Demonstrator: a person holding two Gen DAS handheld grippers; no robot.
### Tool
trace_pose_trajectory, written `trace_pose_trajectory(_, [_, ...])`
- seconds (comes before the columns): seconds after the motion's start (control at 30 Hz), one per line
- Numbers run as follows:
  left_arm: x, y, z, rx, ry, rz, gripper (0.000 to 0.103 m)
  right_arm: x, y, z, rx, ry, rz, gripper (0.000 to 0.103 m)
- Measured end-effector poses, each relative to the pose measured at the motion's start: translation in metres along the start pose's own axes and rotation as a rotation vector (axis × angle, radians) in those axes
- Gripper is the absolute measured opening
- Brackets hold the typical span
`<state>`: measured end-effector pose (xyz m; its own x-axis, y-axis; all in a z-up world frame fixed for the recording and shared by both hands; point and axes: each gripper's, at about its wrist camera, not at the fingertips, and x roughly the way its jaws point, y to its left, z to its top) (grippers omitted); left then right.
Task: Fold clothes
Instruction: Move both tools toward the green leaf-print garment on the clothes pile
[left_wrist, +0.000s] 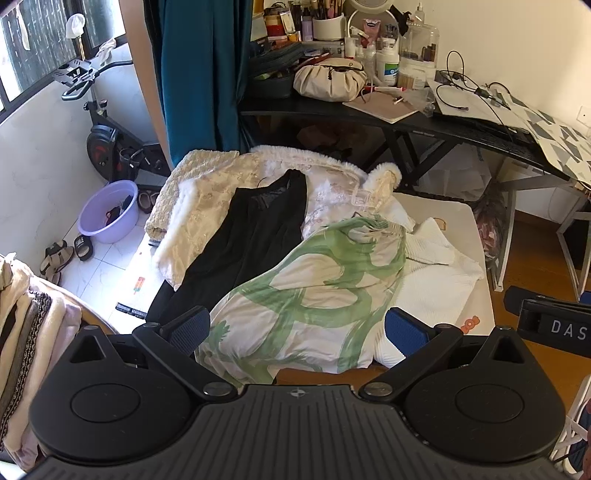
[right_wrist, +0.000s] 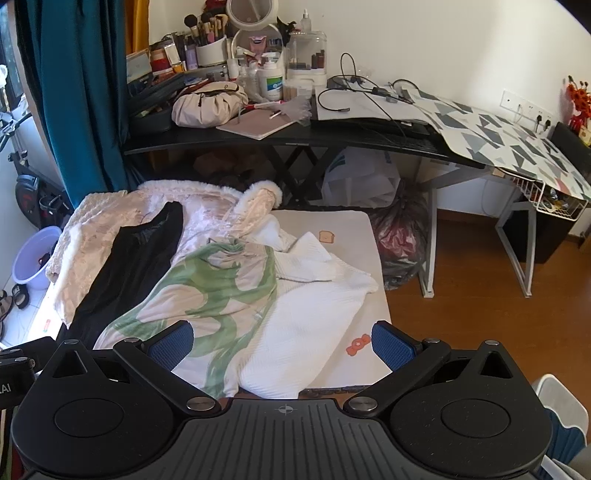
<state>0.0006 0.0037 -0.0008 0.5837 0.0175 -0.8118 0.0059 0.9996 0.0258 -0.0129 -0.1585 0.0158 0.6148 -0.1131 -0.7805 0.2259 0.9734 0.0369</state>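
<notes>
We hold both grippers above the near edge of the low white counter (right_wrist: 354, 236), and both sets of jaws stand wide with nothing between them. The left gripper (left_wrist: 297, 328) looks down on the green-and-cream patterned garment (left_wrist: 314, 291), which lies spread and rumpled straight ahead of its jaws, its near hem hanging just past the counter's edge. The right gripper (right_wrist: 282, 341) frames the same garment's hem by its left jaw and the white ribbed knit (right_wrist: 314, 306) between the jaws — the knit lies loose, partly under the patterned piece.

Beyond the left jaws, further off, a black dress (left_wrist: 255, 236) stretches lengthwise over a cream fur-trimmed coat (left_wrist: 207, 206). None of these four lies folded; all overlap in one heap. To the left of the left gripper, off the counter, a stack of clothes (left_wrist: 26, 314) shows layered edges — whether these came from this heap we cannot tell.

We judge the step in hand to be the choosing and taking of a garment, the patterned one being nearest and uppermost. A next move would call for lowering both jaws to its near hem, one at each corner, and closing on a single layer only, so the knit beneath is not dragged along.
</notes>
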Motion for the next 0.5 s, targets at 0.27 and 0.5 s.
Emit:
trace_pose_trajectory(0.27, [0.004, 0.016, 0.0, -0.018, 0.012, -0.05, 0.103, -0.002, 0.004, 0.004, -0.009, -0.013, 0.01, 0.102])
trace_pose_trajectory(0.5, [0.015, 0.044, -0.005, -0.136, -0.083, -0.111, 0.103, 0.0, -0.008, 0.004, -0.028, -0.078, 0.063, 0.102])
